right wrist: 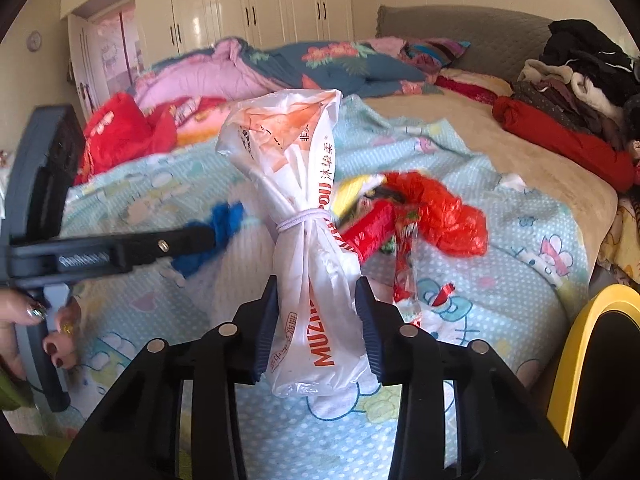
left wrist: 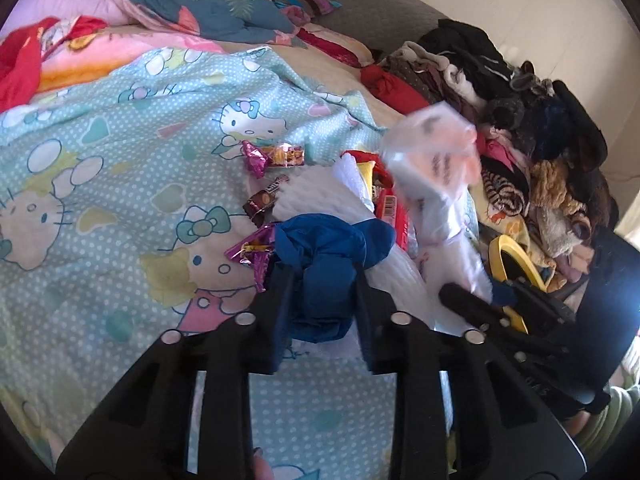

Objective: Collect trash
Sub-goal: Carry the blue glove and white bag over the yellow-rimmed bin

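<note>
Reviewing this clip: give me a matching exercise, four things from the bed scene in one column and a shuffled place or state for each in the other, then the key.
Things:
1. blue crumpled item
2. white printed bag
3. purple foil wrapper
4. yellow-rimmed bin

Places or states:
A. lying loose on the cartoon-cat bedsheet
B. clamped in the left gripper
C. at the bedside, right edge of the right wrist view
D. clamped in the right gripper, tied with a white band

Pairs: 1-B, 2-D, 3-A, 4-C

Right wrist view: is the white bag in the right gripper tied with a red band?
No. A white band cinches the white bag held in the right gripper.
</note>
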The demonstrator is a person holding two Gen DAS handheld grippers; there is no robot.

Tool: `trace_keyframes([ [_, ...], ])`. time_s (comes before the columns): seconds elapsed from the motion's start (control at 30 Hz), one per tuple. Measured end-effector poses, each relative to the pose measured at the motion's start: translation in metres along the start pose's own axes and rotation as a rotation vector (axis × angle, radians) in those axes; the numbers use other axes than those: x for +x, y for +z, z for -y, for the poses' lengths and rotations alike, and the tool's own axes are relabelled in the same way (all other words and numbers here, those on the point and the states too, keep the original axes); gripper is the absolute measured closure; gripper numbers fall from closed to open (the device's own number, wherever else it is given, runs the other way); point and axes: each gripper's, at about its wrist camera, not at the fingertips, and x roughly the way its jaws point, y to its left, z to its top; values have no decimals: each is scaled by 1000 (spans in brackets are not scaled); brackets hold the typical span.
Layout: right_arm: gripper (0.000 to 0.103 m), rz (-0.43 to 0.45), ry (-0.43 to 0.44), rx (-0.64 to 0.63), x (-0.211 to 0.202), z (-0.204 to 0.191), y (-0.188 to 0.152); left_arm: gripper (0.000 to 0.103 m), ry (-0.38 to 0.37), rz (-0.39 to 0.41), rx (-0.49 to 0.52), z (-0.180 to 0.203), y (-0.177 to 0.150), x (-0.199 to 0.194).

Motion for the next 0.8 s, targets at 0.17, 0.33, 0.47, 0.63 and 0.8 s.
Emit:
trace_keyframes([
  [0.17,67,21,22,30,-17,3,5,93,19,16,33,13,5,-12],
  [0.33,67,37,28,65,-37,15,10,94,31,49,48,25,14,-29],
  [0.47,67,51,21,81,-51,25,14,94,24,86,53,40,24,-42],
  [0.63,67,81,-6,115,-74,45,17,94,-8,138,21,60,34,-56],
  [0.8,67,108,-44,138,-98,63,15,94,-31,165,55,87,41,-59],
])
